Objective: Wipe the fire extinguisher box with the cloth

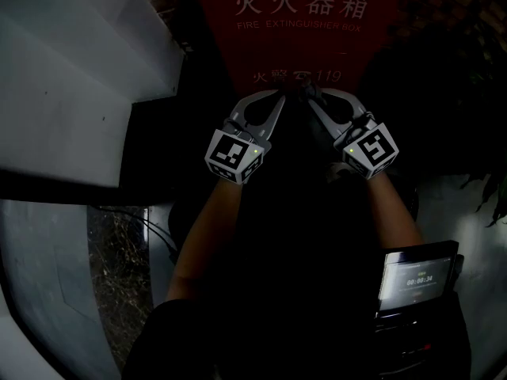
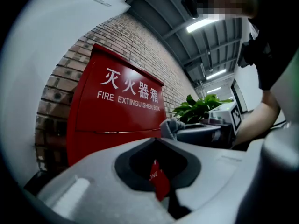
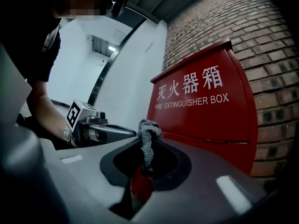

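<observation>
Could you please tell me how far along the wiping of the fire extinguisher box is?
Done: the cloth is picked up, pinched in the right gripper. In hand: it is held close to the red front of the box; contact can't be confirmed. The left gripper is shut and empty alongside. Left: the wiping itself, since the box shows no streaks telling what has been covered.
</observation>
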### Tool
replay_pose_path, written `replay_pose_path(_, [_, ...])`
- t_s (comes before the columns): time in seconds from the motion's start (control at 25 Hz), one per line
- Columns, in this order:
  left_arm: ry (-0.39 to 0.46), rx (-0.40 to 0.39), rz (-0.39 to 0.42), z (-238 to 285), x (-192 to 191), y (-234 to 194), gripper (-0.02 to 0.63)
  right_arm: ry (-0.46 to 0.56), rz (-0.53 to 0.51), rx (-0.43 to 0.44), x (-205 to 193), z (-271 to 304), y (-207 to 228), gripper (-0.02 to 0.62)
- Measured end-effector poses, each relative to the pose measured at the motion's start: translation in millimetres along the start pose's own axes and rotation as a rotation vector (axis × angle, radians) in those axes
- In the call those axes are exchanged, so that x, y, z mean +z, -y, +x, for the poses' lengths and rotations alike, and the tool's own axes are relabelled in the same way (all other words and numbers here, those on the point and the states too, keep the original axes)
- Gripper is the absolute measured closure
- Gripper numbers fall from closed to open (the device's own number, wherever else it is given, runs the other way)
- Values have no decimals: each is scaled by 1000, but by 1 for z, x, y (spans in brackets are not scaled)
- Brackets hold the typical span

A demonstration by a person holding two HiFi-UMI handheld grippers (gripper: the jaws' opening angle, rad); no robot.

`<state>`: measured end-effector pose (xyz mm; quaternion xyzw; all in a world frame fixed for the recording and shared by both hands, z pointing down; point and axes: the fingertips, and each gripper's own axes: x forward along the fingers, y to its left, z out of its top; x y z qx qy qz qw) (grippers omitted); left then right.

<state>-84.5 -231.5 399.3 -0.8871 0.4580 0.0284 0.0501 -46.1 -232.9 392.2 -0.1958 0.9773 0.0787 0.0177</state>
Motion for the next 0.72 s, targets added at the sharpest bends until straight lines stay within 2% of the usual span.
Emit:
replay_pose_path(0.28, [23,30,12,-3,-6,3,604,10,-8,28,-3,-9,-3,551])
replay_pose_path(0.52, [29,46,0,-7,1,-4,604,37,38,23,0,-15,-4,551])
replay_pose_path(0.72, [55,54,-47,-10,6,-8,604,83,48,26,5,-15,-6,551])
